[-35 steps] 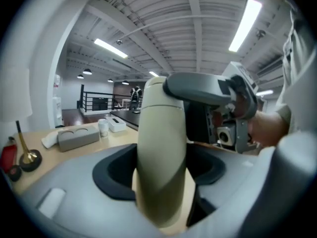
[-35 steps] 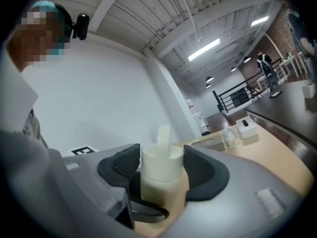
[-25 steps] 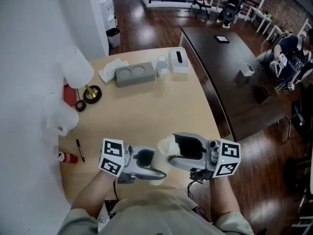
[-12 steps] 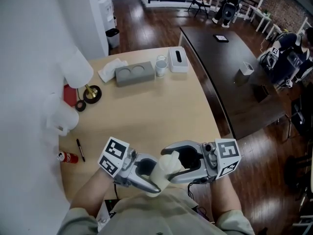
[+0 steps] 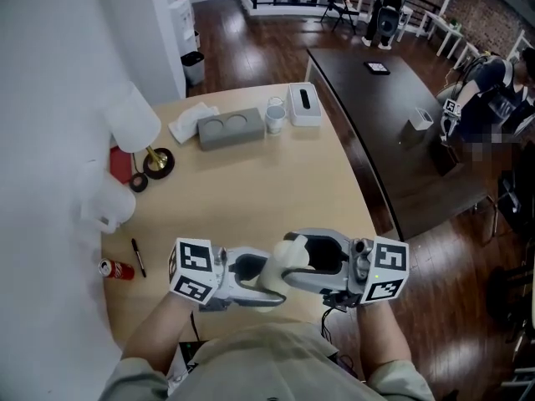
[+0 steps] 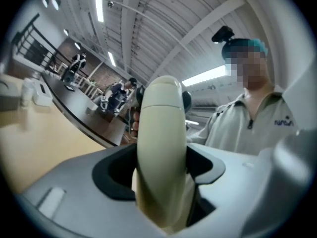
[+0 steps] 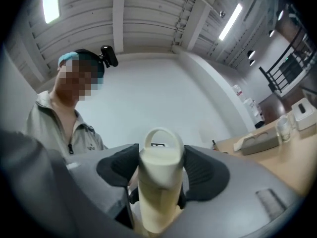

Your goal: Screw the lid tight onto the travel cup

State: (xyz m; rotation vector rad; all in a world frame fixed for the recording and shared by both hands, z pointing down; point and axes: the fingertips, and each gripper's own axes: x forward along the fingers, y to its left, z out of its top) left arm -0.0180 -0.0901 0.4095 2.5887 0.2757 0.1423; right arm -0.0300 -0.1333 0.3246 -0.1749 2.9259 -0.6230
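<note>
Over the near edge of the table, both grippers hold a cream travel cup (image 5: 282,264) between them, lying roughly level. My left gripper (image 5: 266,284) comes in from the left and is shut on the cup's body (image 6: 161,148), whose sides fill the space between its dark pads. From the right, my right gripper (image 5: 294,256) takes the lid end. Its jaws have just been closing, and the lid (image 7: 159,155), with its loop handle, sits between its pads, which press on both sides.
At the far side of the light wooden table (image 5: 251,190) lie a grey two-hole block (image 5: 230,127), a glass (image 5: 276,114), a tissue box (image 5: 304,103) and tissues (image 5: 191,119). A pen (image 5: 137,256) and a red can (image 5: 116,269) lie at the left. A dark table (image 5: 393,124) stands right.
Half a second ago both grippers and the cup sat lower, closer to the body and more tilted. They are now back up where they were a second ago.
</note>
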